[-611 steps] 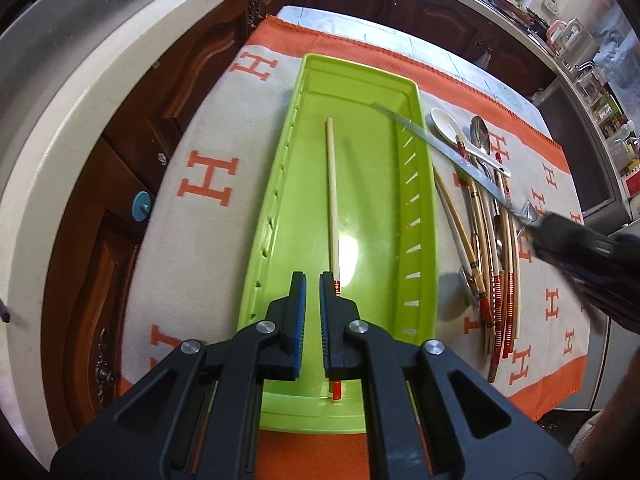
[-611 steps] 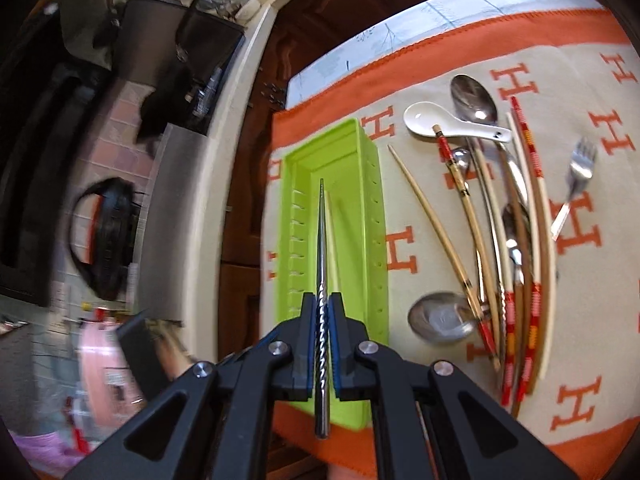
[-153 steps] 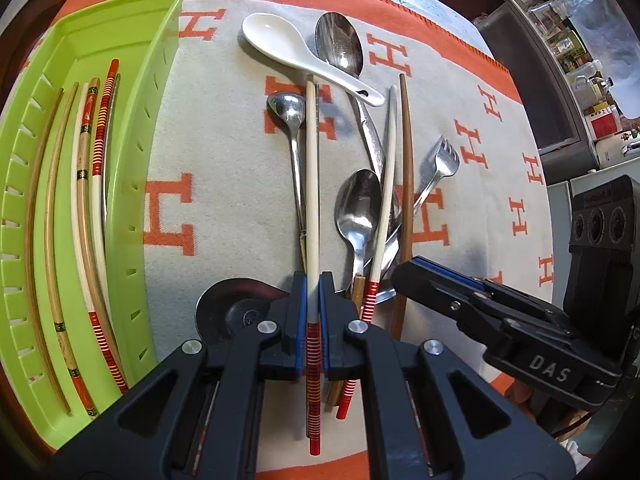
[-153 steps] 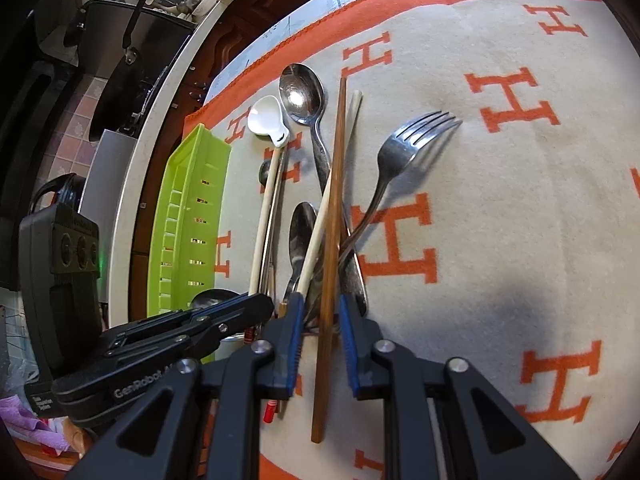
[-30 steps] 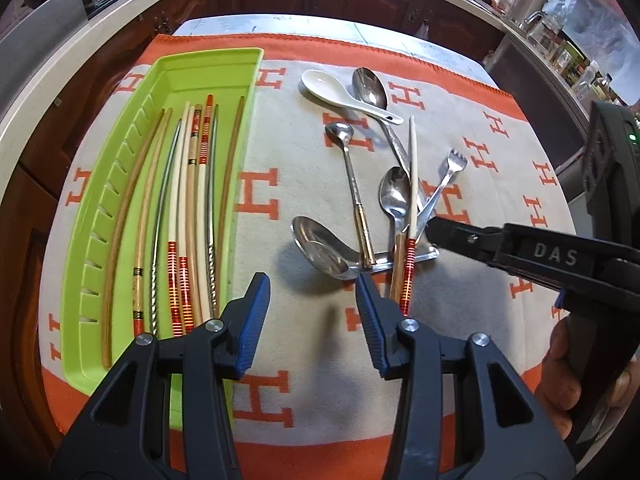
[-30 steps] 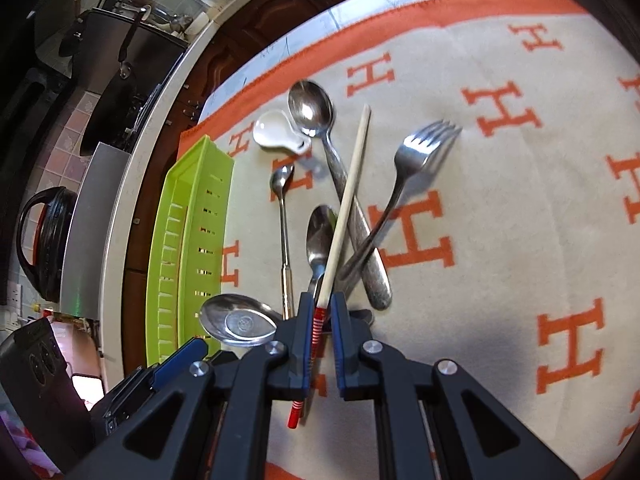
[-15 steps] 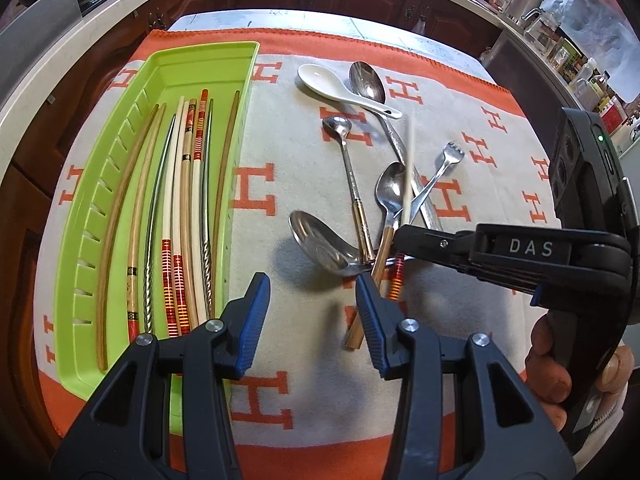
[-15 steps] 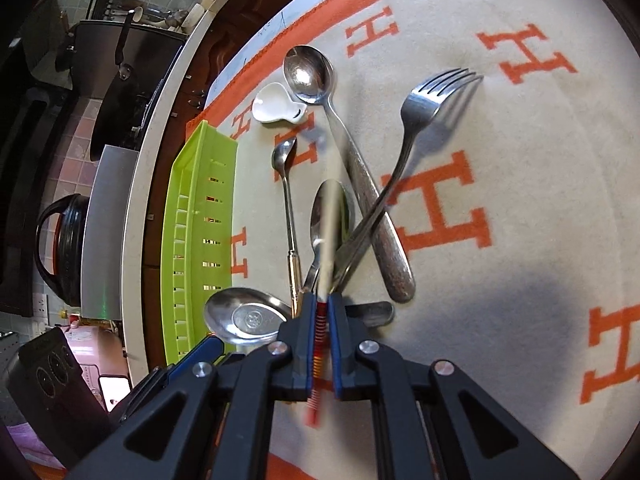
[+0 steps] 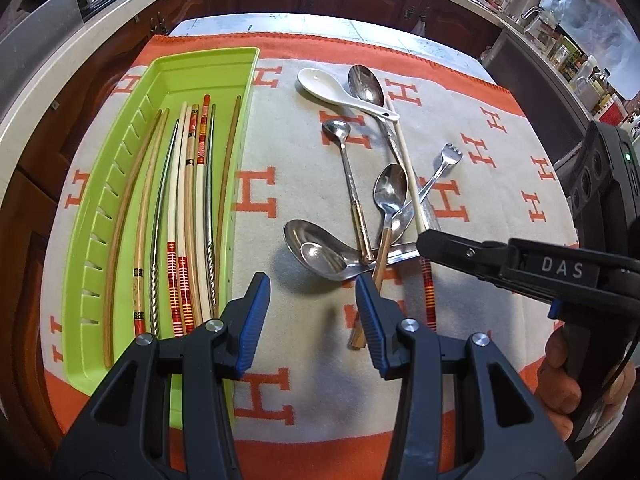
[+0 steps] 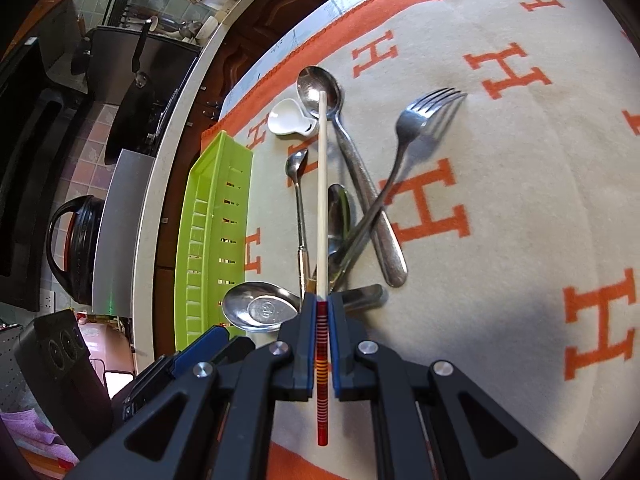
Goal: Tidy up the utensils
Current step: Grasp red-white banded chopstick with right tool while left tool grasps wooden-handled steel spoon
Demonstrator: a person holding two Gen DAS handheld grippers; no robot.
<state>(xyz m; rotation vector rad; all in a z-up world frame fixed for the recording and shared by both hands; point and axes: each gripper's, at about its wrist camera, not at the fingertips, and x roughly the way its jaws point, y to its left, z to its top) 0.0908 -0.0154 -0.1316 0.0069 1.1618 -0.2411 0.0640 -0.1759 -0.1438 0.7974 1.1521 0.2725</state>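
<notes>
Utensils are lying in two groups on an orange and cream cloth (image 9: 304, 184). Chopsticks (image 9: 188, 208) of wood, ivory and metal are resting side by side, lengthwise, inside a green tray (image 9: 120, 184) on the left part of the cloth. To the right of the tray, a heap of spoons and one fork is sitting on the cloth itself: a white ceramic spoon (image 9: 340, 92) is lying at the far end with a large metal spoon (image 9: 366, 84) crossing beside it, a small metal spoon (image 9: 348, 168) is pointing toward the camera, and a wide metal ladle spoon (image 9: 320, 250) is lying nearest. The fork (image 10: 400, 160) is leaning across the handle of the large spoon.

The right gripper (image 10: 322, 340) is clamping a pale chopstick with a red-striped end (image 10: 322, 200), its fingers (image 10: 306, 344) pressing narrowly on the striped part while the pale shaft is extending forward over the heap of spoons. The left gripper (image 9: 312, 312) is hovering above the cloth between the tray and the heap, its blue-padded fingers (image 9: 256, 312) spreading wide and holding nothing. A hand (image 9: 576, 376) is gripping the handle of the right gripper at the lower right edge.
</notes>
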